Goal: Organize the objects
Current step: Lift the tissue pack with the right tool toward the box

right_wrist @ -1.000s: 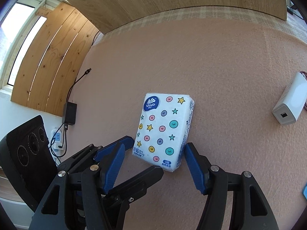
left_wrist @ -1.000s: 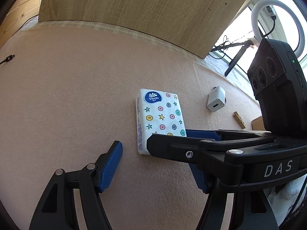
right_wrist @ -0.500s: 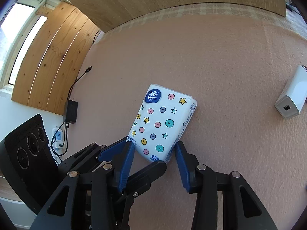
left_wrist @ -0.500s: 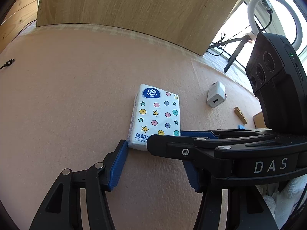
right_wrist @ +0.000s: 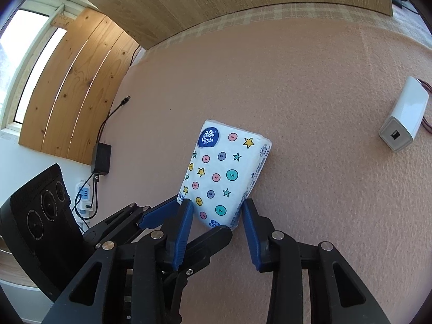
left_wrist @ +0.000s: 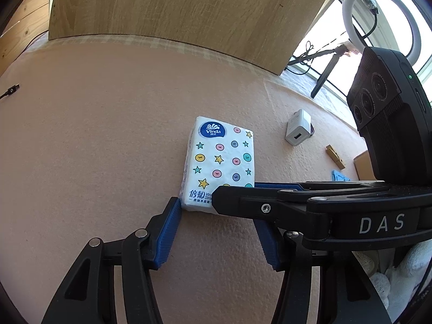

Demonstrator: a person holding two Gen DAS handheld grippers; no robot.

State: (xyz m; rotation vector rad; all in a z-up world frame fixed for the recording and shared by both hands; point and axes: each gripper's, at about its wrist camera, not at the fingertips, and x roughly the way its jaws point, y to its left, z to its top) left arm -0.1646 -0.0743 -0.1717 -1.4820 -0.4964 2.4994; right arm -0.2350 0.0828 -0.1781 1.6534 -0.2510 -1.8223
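Right gripper (right_wrist: 217,210) jaws closing on the tissue pack (right_wrist: 225,172), its near end hidden behind the half-open left gripper (left_wrist: 216,216).

White Vinda tissue pack (left_wrist: 220,162), soft rectangular wrapper printed with pastel round faces and small yellow and teal stars, blue round logo at the far end, blue Chinese lettering along the near edge. Lying flat, printed face up, on a pinkish felt-like surface (left_wrist: 94,135), long axis running away from both cameras. Near short end caught between blue pads, one near corner looking slightly raised in the right wrist view.
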